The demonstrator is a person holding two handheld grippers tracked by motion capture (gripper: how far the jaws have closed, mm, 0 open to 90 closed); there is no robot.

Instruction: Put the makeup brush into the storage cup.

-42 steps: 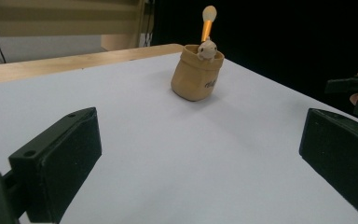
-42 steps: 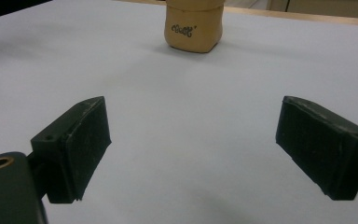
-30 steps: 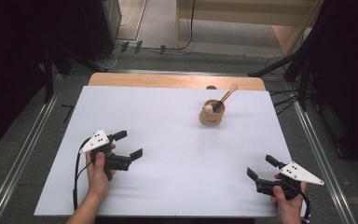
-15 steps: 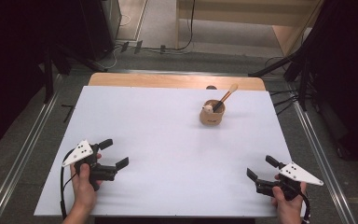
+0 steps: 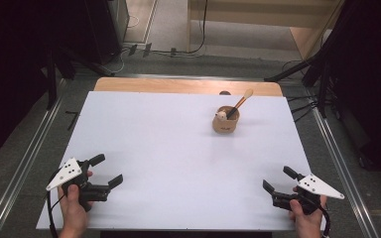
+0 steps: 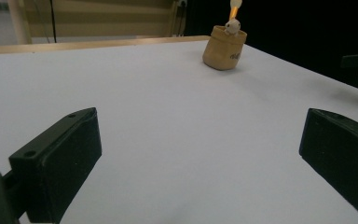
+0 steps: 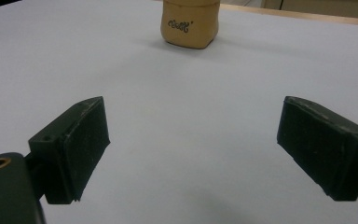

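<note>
Both grippers, left gripper (image 5: pixel 106 171) and right gripper (image 5: pixel 277 180), rest near the worktop's (image 5: pixel 168 148) near edge, jaws wide open and empty, likely aiming at the far-right cup (image 5: pixel 225 120) holding a spoon (image 5: pixel 241 101).

White tabletop (image 5: pixel 178 148) spreads across the middle of the frame, bare and flat. Along its far edge, a strip of pale wood (image 5: pixel 178 85) peeks out. Down the left side runs a metal rail (image 5: pixel 25 163), and another rail (image 5: pixel 345 173) down the right. At the top centre, cables (image 5: pixel 178 49) lie on the grey floor (image 5: pixel 168 25). At the upper right, a light wooden cabinet (image 5: pixel 258 12), with a black stand leg (image 5: pixel 297 69) slanting below it.
</note>
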